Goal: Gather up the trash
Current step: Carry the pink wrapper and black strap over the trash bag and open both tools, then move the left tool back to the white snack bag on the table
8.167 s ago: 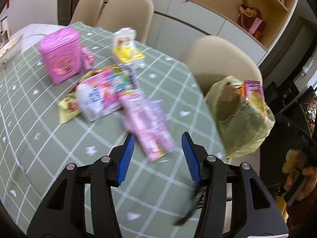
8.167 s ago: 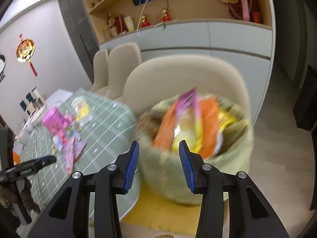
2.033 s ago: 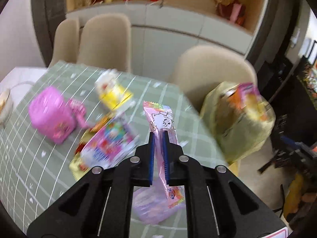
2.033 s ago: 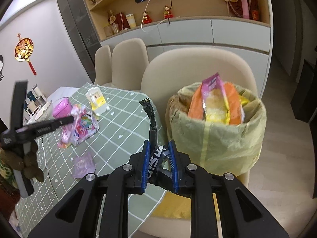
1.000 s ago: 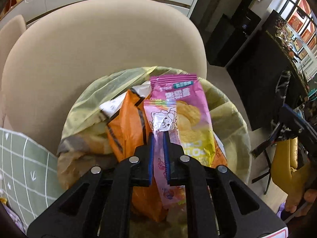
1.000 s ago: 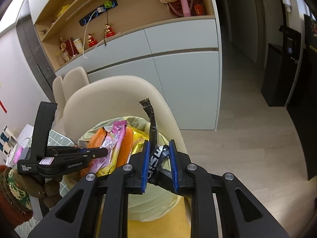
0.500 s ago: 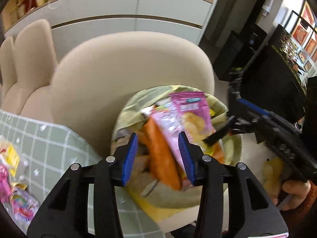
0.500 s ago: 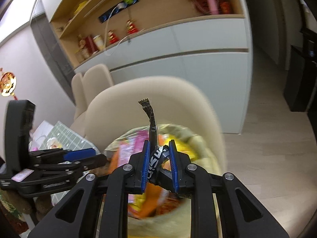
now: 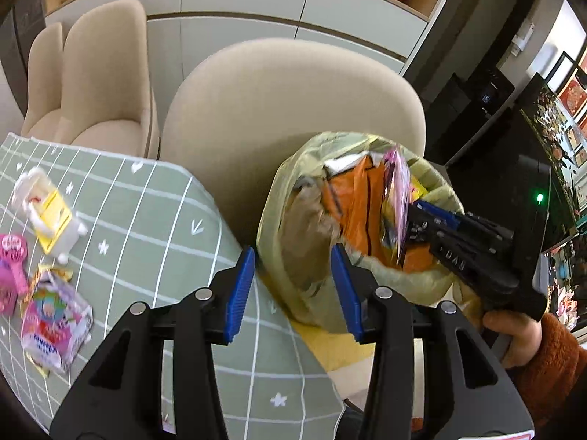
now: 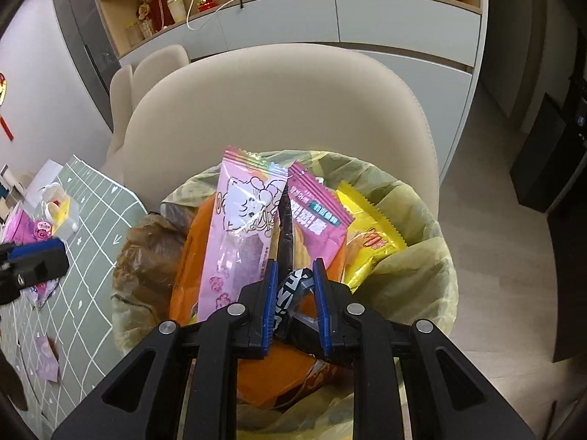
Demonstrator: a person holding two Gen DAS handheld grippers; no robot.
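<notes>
A bin lined with a yellow-green bag (image 10: 422, 256) stands on a beige chair, stuffed with orange, pink and yellow snack packets. A pink cartoon wrapper (image 10: 242, 227) stands upright among them. My right gripper (image 10: 294, 264) hangs right over the bin, shut on a crumpled black wrapper (image 10: 284, 227) that sticks up between its blue pads. In the left wrist view, my left gripper (image 9: 292, 253) is open with nothing between its fingers, over the table's edge just left of the bin (image 9: 279, 198). The right gripper (image 9: 422, 212) shows there too, reaching into the bin's top.
The green checked table (image 9: 146, 220) still carries a pink-and-white packet (image 9: 51, 326), a white and yellow container (image 9: 47, 209) and a pink toy (image 9: 11, 256). A small pink wrapper (image 10: 46, 355) lies near the edge. The beige chair back (image 9: 293, 91) rises behind the bin.
My left gripper let go of the pink cartoon wrapper into the bin, opened and drew back toward the table. My right gripper came down over the bin, still holding the black wrapper.
</notes>
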